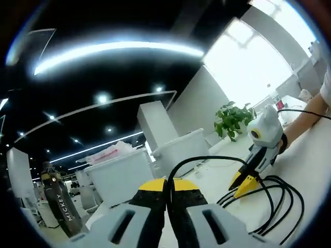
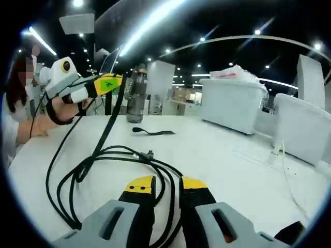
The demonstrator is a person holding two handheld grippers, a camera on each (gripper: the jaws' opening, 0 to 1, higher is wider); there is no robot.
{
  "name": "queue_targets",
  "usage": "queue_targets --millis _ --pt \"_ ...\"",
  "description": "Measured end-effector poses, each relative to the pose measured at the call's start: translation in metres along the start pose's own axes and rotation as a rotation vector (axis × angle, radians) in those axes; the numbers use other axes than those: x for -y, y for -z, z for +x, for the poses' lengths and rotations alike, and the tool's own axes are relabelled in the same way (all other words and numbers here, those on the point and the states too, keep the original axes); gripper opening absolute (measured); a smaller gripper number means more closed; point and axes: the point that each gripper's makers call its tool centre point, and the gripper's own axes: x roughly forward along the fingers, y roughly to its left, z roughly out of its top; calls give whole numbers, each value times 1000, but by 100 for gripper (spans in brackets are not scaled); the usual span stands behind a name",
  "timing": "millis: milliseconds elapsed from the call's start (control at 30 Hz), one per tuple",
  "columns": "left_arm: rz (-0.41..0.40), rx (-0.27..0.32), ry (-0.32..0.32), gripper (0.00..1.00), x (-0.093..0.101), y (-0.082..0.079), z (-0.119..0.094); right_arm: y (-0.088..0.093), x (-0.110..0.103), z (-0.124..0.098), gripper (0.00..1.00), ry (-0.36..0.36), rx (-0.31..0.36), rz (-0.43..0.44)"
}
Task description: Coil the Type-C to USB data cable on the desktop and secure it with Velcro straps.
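Note:
The black data cable (image 2: 103, 155) lies in loose loops on the white desktop (image 2: 217, 155), with one plug (image 2: 150, 153) on top of the coil. My left gripper (image 1: 166, 187) is shut on a lifted stretch of the cable (image 1: 207, 159); in the right gripper view the left gripper (image 2: 109, 82) hangs above the desk at the upper left. My right gripper (image 2: 168, 183) is low over the coil, jaws apart, with cable strands running between them. In the left gripper view the right gripper (image 1: 244, 185) touches down among the loops (image 1: 282, 201). A black Velcro strap (image 2: 152, 133) lies flat beyond the coil.
A dark bottle (image 2: 135, 95) stands at the far side of the desk, behind the strap. White bins (image 2: 232, 103) line the right edge, and a thin white wire (image 2: 284, 165) runs by them. A person's forearm (image 1: 305, 119) reaches in. A potted plant (image 1: 232, 119) stands beyond.

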Motion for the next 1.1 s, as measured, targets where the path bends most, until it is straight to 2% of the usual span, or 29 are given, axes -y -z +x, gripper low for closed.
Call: queue_targets --millis 167,267,367,467,567,667,767,867,1100 --pt "-17 59 16 4 3 -19 -2 2 -1 7 17 -4 -18 -5" --pt "-23 73 18 4 4 -24 -4 2 -2 10 16 -7 -21 13" --pt "-29 99 17 4 4 -33 -6 8 -1 12 15 5 -54 13" --pt "-43 130 18 4 4 -42 -8 8 2 12 12 7 -60 55" --pt "-41 136 16 4 3 -44 -8 7 2 11 8 4 -55 106" --pt "-46 131 18 4 3 -41 -7 9 5 11 4 17 -61 66" --pt "-49 131 17 4 3 -41 -8 7 9 11 6 34 -50 91" --pt "-55 147 14 4 2 -47 -10 10 8 12 10 24 -56 94" --pt "-64 194 20 4 1 -62 -16 8 3 14 12 4 -54 93"
